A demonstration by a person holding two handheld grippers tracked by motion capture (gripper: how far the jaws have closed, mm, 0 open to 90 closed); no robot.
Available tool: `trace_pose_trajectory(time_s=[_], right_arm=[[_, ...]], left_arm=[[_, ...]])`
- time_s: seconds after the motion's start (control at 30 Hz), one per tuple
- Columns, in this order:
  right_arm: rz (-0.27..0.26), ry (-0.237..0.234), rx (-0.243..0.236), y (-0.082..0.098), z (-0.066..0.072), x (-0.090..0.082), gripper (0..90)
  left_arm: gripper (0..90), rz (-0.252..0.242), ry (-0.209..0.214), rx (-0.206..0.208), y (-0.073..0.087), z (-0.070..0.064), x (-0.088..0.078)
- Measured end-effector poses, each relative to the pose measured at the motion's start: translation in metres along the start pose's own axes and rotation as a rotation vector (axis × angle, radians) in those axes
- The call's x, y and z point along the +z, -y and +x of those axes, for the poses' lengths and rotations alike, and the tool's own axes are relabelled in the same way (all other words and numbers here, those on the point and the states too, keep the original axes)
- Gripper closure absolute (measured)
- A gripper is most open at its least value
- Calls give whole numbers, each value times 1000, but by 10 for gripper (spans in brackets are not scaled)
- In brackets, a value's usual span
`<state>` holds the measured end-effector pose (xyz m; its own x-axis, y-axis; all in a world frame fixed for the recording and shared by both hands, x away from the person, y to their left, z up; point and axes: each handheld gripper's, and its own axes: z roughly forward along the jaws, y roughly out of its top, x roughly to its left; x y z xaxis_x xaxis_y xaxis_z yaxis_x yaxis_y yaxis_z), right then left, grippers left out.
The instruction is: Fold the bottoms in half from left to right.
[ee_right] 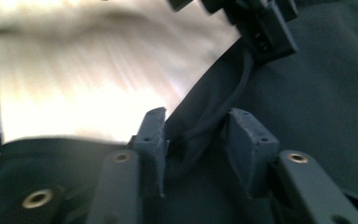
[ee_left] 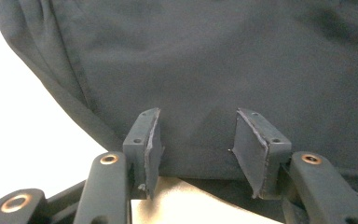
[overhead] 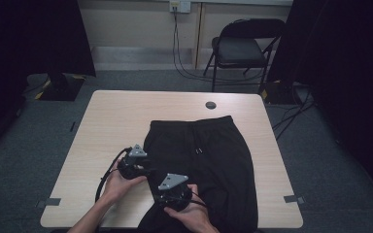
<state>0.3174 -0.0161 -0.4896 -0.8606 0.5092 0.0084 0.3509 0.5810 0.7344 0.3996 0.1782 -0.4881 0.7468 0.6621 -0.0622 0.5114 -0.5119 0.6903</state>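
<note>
A black garment with a drawstring waistband point(overhead: 201, 150) lies flat on the light wooden table point(overhead: 116, 121), reaching to the near edge. My left gripper point(overhead: 147, 170) is at the garment's left edge, held in a hand. In the left gripper view the left gripper point(ee_left: 198, 114) stands open, the cloth's edge point(ee_left: 214, 60) lying between and beyond its pads without being pressed. My right gripper point(overhead: 161, 192) is just nearer, over the garment's lower left part. The right gripper point(ee_right: 196, 114) is open around a raised fold of the cloth point(ee_right: 205, 116). The left gripper point(ee_right: 261, 28) appears beyond it.
A round cable grommet point(overhead: 211, 105) sits in the table's far side. A black folding chair point(overhead: 240, 48) stands behind the table, with cables on the floor nearby. Dark curtains hang at both sides. Tape marks point(overhead: 295, 199) lie on the carpet near the table's front corners.
</note>
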Motion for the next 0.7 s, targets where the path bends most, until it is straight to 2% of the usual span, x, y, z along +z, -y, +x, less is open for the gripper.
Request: trace_pose_trajectory(time_s=[0.03, 0.07, 0.1, 0.13, 0.17, 0.23, 0.27, 0.33, 0.37, 0.4, 0.47, 0.5, 0.53, 0.57, 0.6, 0.63, 0.7], right_arm=[[0, 26, 6, -3, -3, 5, 523], [0, 26, 6, -3, -3, 5, 523], [-9, 21, 43, -5, -9, 10, 567], [-9, 21, 43, -5, -9, 10, 567], [-18, -7, 67, -4, -11, 12, 680], [-26, -22, 41, -3, -6, 11, 802], [-26, -22, 41, -3, -6, 11, 802], [-27, -18, 1, -1, 0, 11, 864], [-24, -20, 2, 1, 0, 13, 882], [-31, -27, 9, 1, -1, 13, 884], [-31, -34, 16, 1, -2, 13, 884], [-31, -38, 14, 1, -3, 13, 884], [-31, -38, 14, 1, -3, 13, 884], [-32, -39, 11, 1, -3, 13, 884], [-33, -41, 11, 1, -3, 13, 884], [-35, -43, 12, 1, -4, 13, 884], [-34, -42, 15, 1, -4, 13, 884]], left_arm=[[513, 1, -3, 4, 0, -1, 0], [513, 1, -3, 4, 0, -1, 0], [513, 2, -2, 5, 0, -1, 0], [513, -4, 0, -7, 0, -1, 0], [511, -1, 7, -13, 0, 1, 0], [489, -4, 17, -27, -1, 2, -1], [489, 2, 31, -28, -1, 3, -2], [481, -20, 26, -29, -3, 6, -7], [468, -56, 30, -65, -5, 12, -13], [458, -69, 7, -82, -7, 15, -16], [438, -72, -1, -90, -9, 19, -19], [436, -78, -26, -86, -10, 23, -21], [436, -71, -75, -61, -12, 27, -24], [434, -77, -96, -67, -13, 33, -24], [434, -79, -96, -95, -15, 39, -23], [432, -105, -103, -117, -17, 47, -22], [418, -92, -93, -134, -22, 59, -12]])
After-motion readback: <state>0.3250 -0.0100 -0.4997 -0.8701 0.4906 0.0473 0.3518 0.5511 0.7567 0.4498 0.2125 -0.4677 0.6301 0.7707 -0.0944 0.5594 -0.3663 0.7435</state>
